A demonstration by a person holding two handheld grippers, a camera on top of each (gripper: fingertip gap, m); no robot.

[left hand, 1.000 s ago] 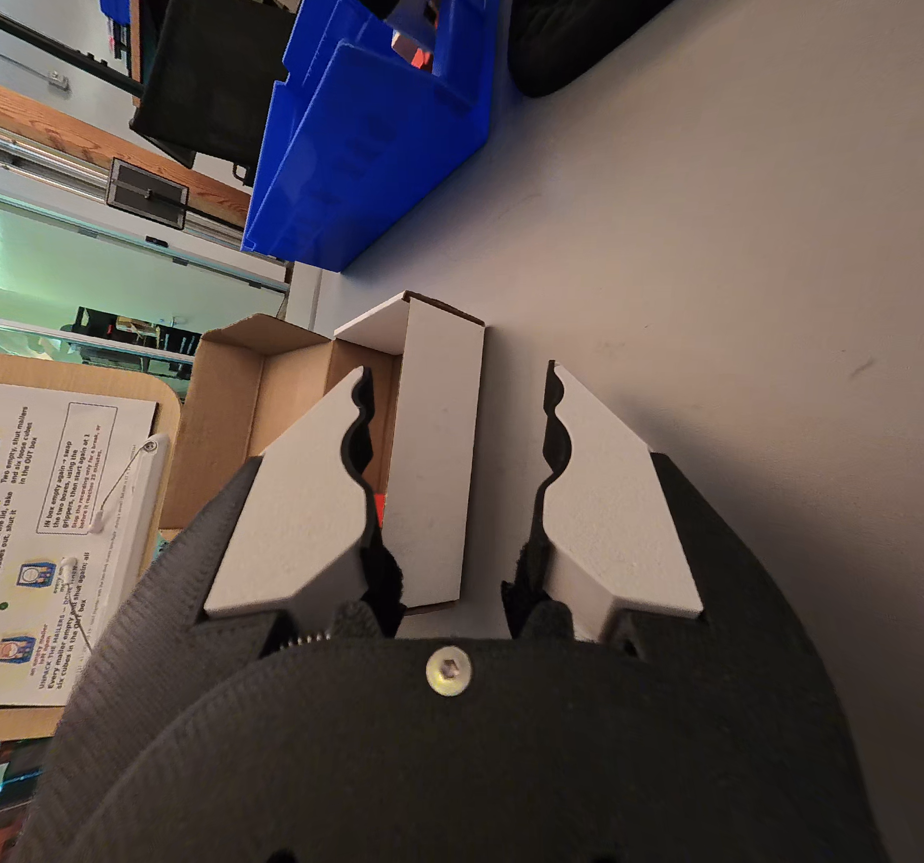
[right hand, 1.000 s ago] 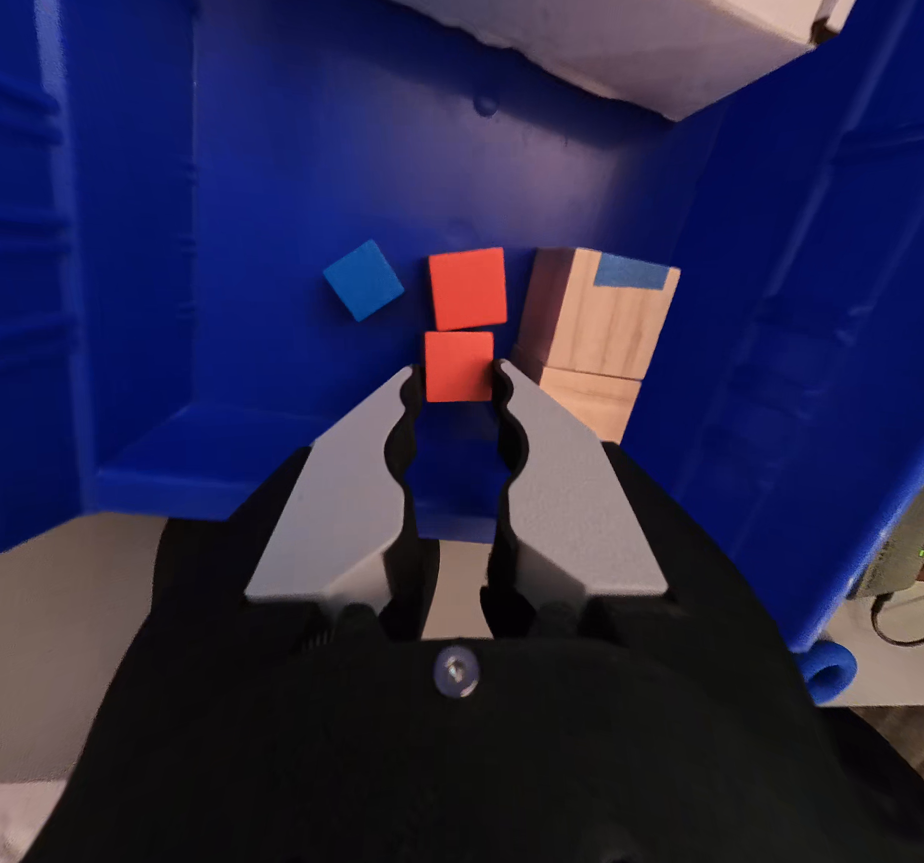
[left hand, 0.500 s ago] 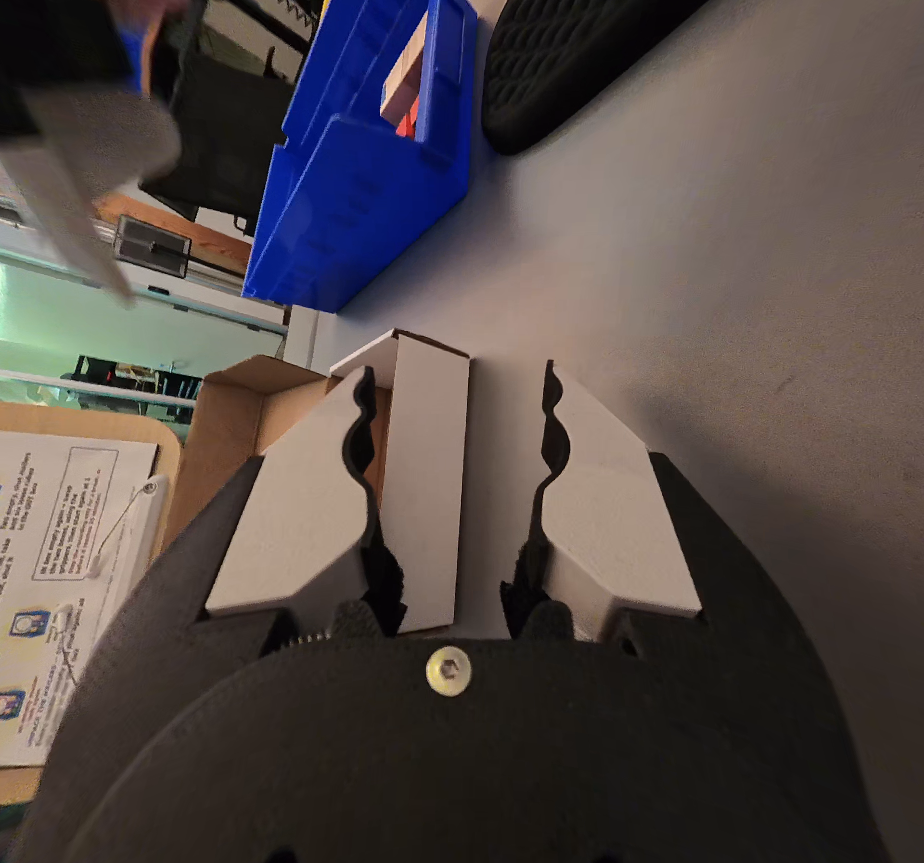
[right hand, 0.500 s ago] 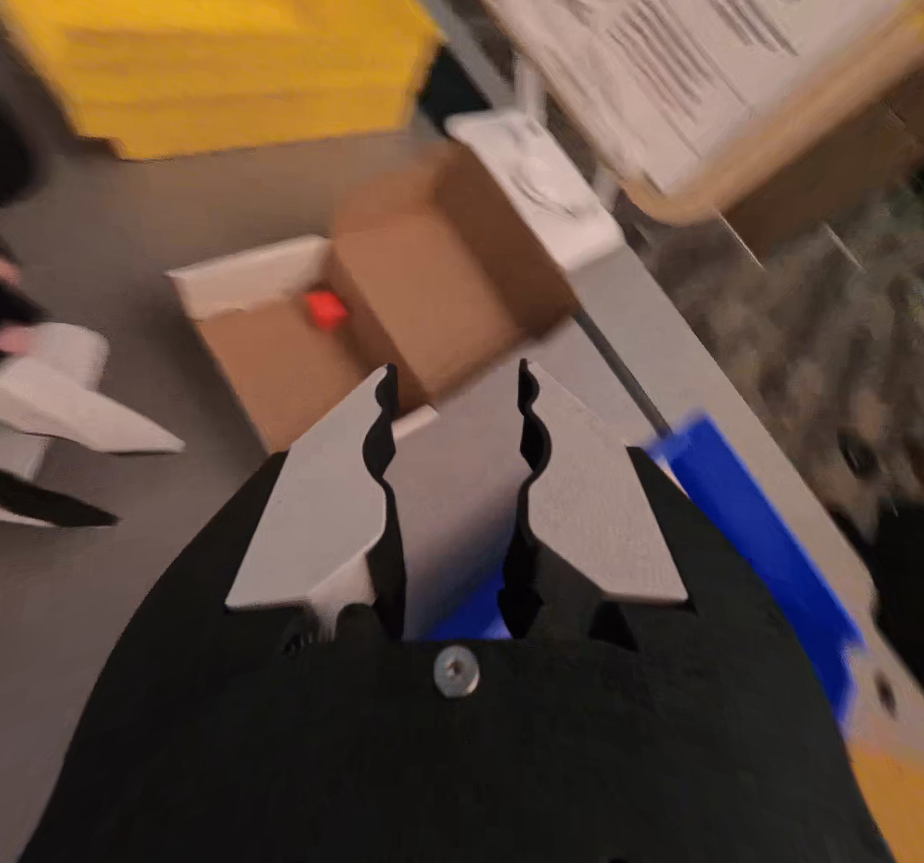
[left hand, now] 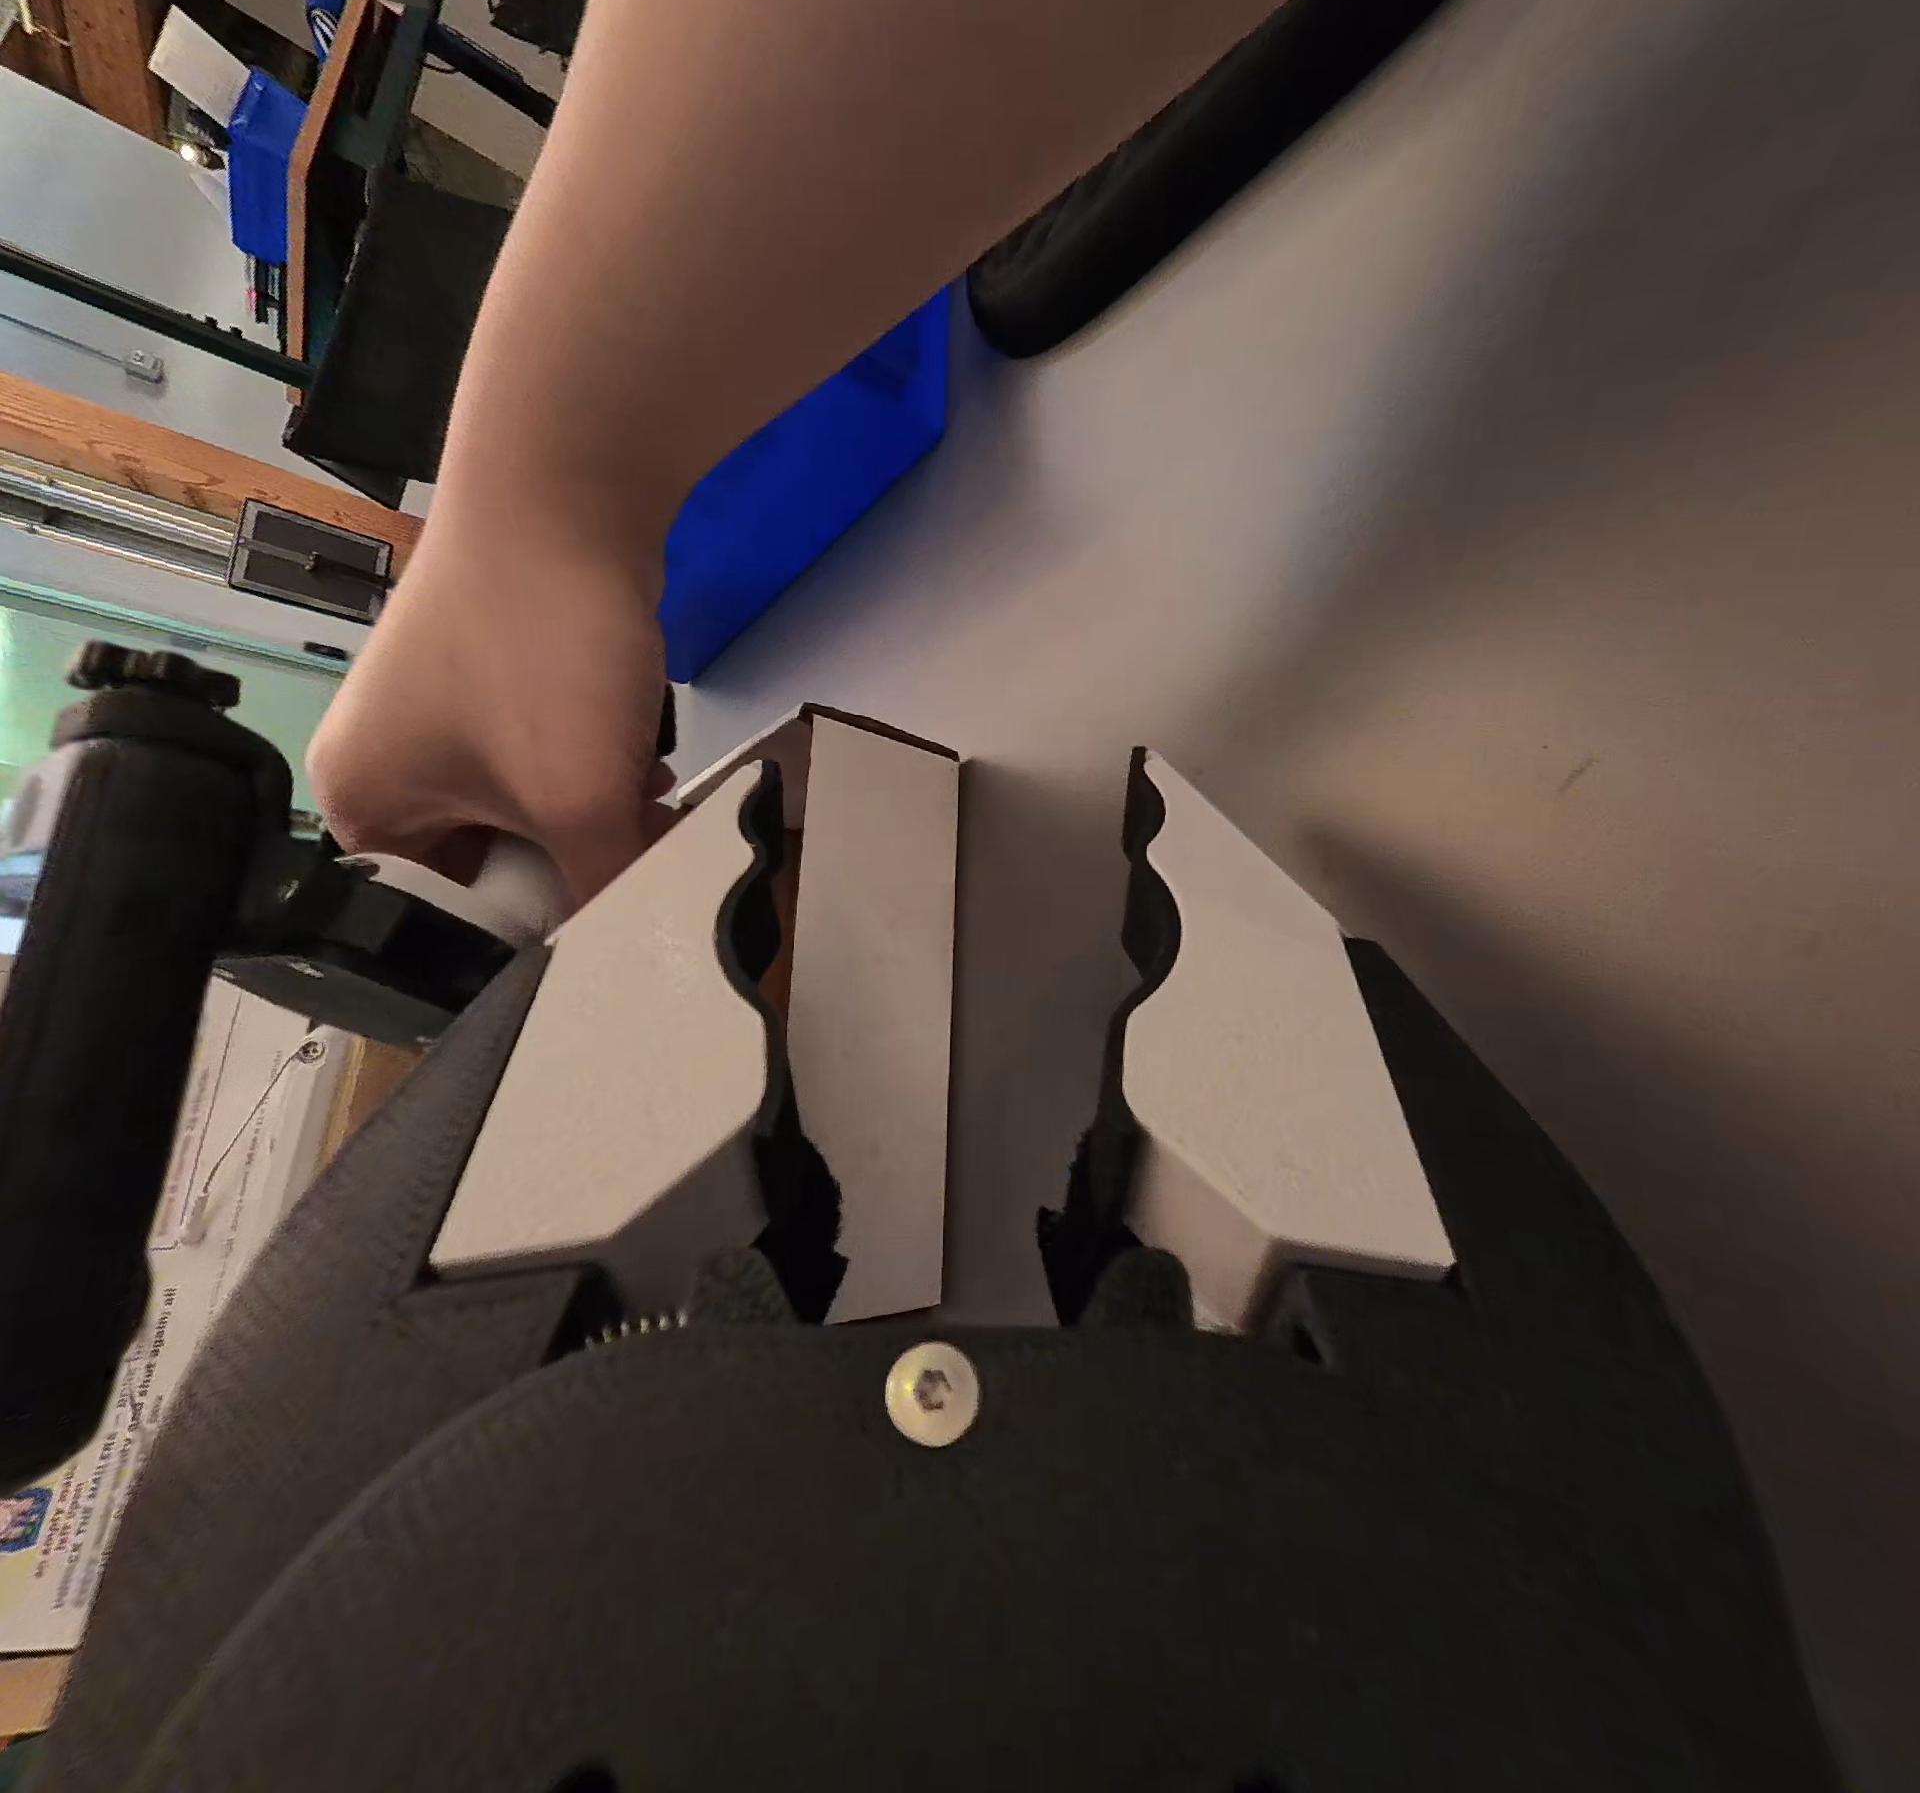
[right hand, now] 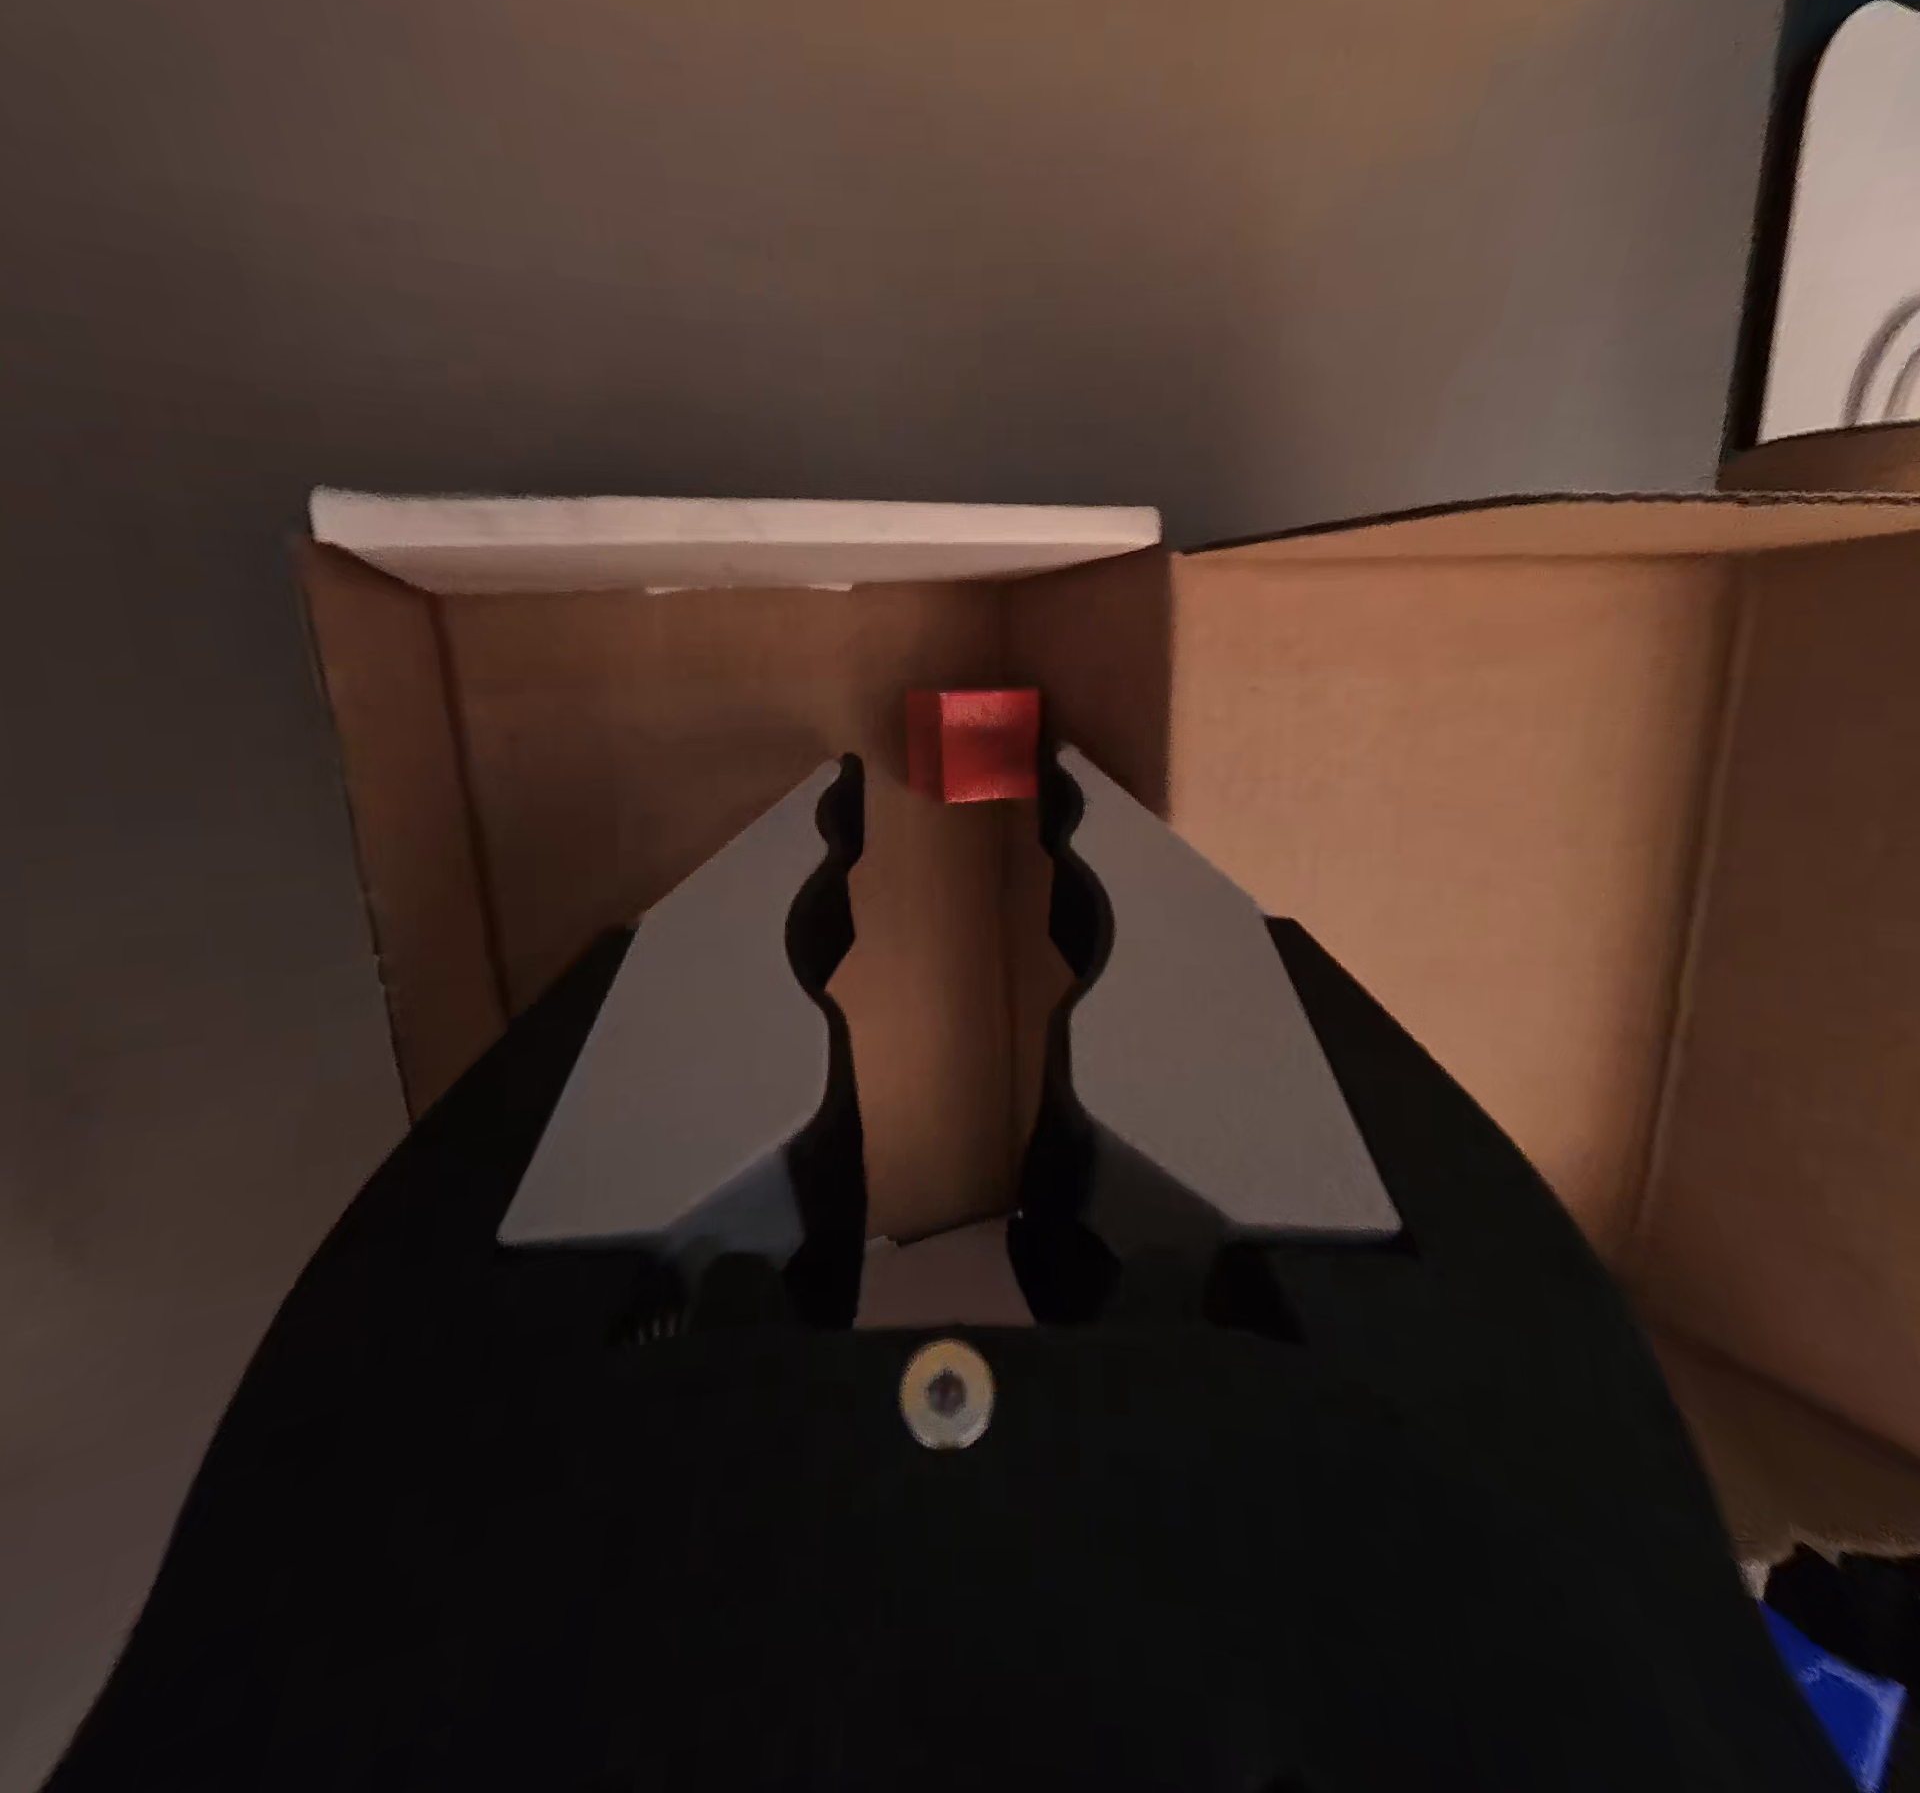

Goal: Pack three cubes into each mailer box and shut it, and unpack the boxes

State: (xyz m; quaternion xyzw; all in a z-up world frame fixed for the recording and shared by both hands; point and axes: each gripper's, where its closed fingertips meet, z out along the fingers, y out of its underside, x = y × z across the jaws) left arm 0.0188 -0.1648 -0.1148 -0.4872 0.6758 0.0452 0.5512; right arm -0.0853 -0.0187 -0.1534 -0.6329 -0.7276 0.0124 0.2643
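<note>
An open mailer box (right hand: 727,533), white outside and brown inside, lies under my right gripper (right hand: 951,761). The right gripper is open and points down into it. A red cube (right hand: 971,744) sits in the box near its right wall, just past the right fingertip, and the jaws do not pinch it. The lid (right hand: 1455,808) stands open to the right. My left gripper (left hand: 951,767) is open, with the box's white wall (left hand: 878,995) between its fingers, close to the left finger (left hand: 623,1016). No other cubes show.
A person's bare arm (left hand: 779,185) and the right gripper's black handle (left hand: 104,1016) cross the left wrist view above the box. A blue bin (left hand: 800,517) and a black mat (left hand: 1195,185) lie beyond on the grey table. A printed sheet (left hand: 156,1328) is at the left. The lid (right hand: 1455,808) lies some 7 cm from my right tips, 20 cm from my left tips.
My right gripper left the blue bin, where it pinched a red cube, and now hangs open over the mailer box. The arm has come into the left view. The left gripper stayed at the box wall.
</note>
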